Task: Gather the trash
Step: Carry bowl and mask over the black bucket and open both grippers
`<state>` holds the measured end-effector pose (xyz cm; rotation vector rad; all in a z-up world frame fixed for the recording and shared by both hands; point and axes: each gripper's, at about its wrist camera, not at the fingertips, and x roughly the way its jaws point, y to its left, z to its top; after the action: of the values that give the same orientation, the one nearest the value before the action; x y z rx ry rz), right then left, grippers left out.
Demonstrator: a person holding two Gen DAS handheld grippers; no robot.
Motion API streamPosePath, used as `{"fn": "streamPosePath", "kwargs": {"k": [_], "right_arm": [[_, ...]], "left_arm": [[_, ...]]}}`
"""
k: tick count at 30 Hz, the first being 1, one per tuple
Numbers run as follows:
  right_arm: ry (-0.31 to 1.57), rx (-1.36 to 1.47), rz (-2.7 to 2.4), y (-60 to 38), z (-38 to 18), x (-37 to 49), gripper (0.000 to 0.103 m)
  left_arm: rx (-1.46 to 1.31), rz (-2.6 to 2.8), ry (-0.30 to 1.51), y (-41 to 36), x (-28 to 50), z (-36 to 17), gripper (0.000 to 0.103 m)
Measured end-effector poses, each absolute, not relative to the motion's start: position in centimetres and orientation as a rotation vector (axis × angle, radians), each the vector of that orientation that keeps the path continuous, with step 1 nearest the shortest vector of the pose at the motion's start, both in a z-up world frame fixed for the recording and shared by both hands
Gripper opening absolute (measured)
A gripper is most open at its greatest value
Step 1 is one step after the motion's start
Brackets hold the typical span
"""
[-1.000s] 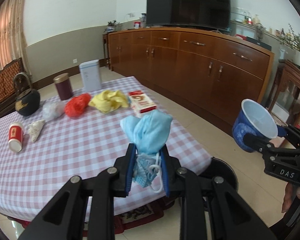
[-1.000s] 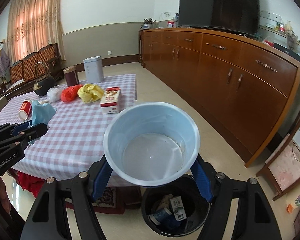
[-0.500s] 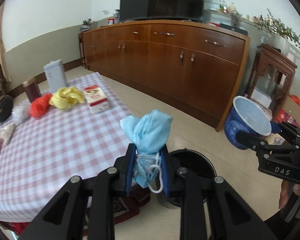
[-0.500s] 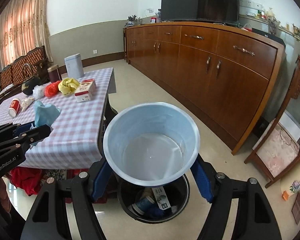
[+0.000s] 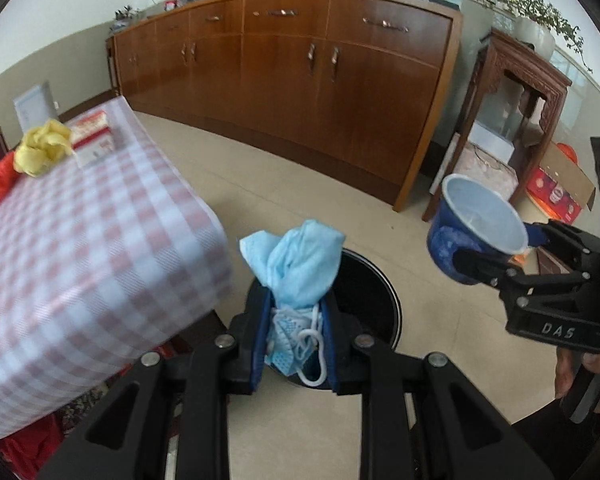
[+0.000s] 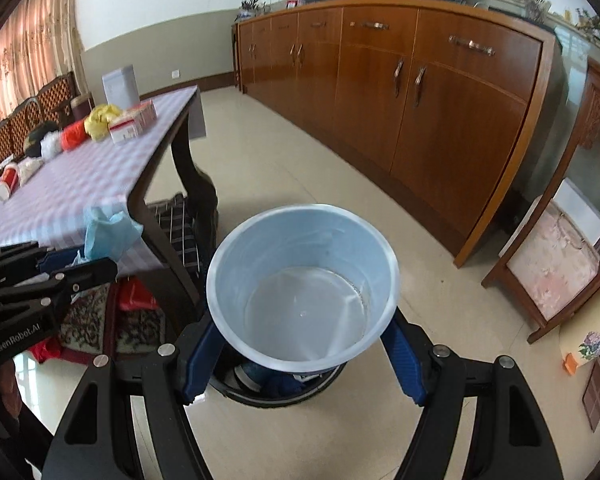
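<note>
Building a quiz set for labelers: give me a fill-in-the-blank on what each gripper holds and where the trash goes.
1. The left gripper is shut on a crumpled blue ____.
2. The right gripper is shut on an empty blue ____.
3. Both items hang above a round black ____ on the floor.
4. On the checkered table, the yellow wad lies beside a ____ wad.

Missing words: face mask; cup; trash bin; red

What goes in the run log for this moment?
left hand-held gripper: shut on face mask | right hand-held gripper: shut on paper cup | both above trash bin
</note>
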<state>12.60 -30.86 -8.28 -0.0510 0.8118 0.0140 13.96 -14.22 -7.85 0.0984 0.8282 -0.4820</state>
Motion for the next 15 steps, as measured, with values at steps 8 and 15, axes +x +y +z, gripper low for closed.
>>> {"fn": "streamPosePath", "kwargs": {"k": [8, 15], "right_arm": [[0.915, -0.098, 0.096, -31.0, -14.6, 13.9, 0.075], [1.009, -0.139, 0.194, -30.9, -19.8, 16.7, 0.076]], "left_arm": [[0.098, -0.494, 0.926, -15.8, 15.0, -12.8, 0.025], [0.064, -0.525, 1.015, -17.4, 16.7, -16.9, 0.025]]}}
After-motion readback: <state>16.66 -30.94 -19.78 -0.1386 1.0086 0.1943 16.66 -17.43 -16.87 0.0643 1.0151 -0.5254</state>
